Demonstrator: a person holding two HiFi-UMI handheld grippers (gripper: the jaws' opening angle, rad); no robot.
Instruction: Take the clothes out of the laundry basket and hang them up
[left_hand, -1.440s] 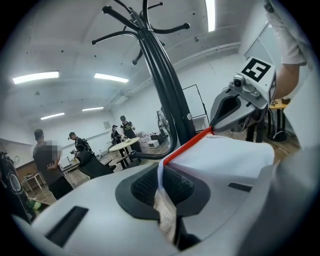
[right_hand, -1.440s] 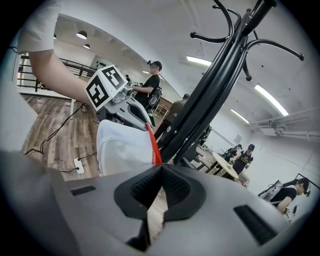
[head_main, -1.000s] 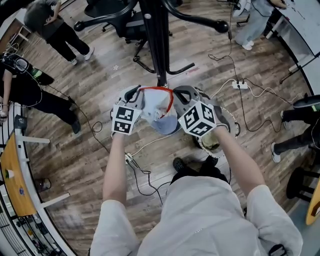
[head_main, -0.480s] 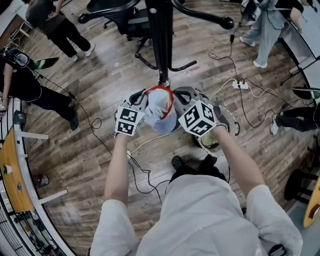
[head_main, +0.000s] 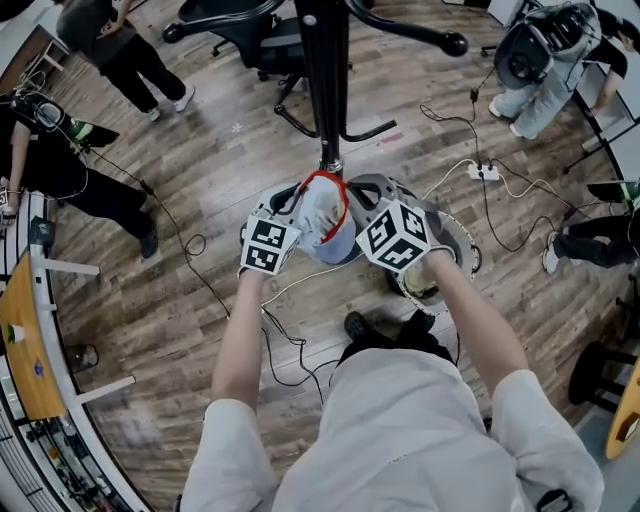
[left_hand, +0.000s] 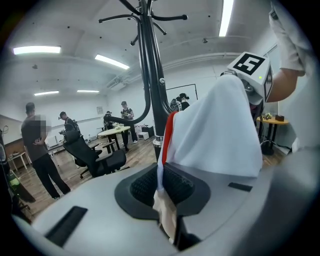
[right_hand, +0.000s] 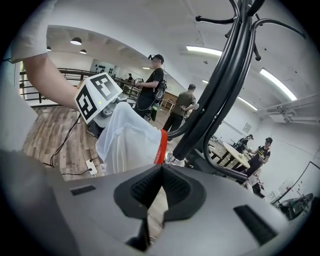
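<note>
Head camera looks down; gripper cameras share garment (left_hand: 220, 130).

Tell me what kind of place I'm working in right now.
Most likely an open-plan office or lab workspace, not a home: an office chair, a round table with people standing around it, strip ceiling lights, and a power strip lying on the wood floor.

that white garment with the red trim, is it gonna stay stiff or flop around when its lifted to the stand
Probably floppy: the white garment sags in folds between the left hand-held gripper and right hand-held gripper. Likely light, since thin pinches of its edge carry it.
</note>
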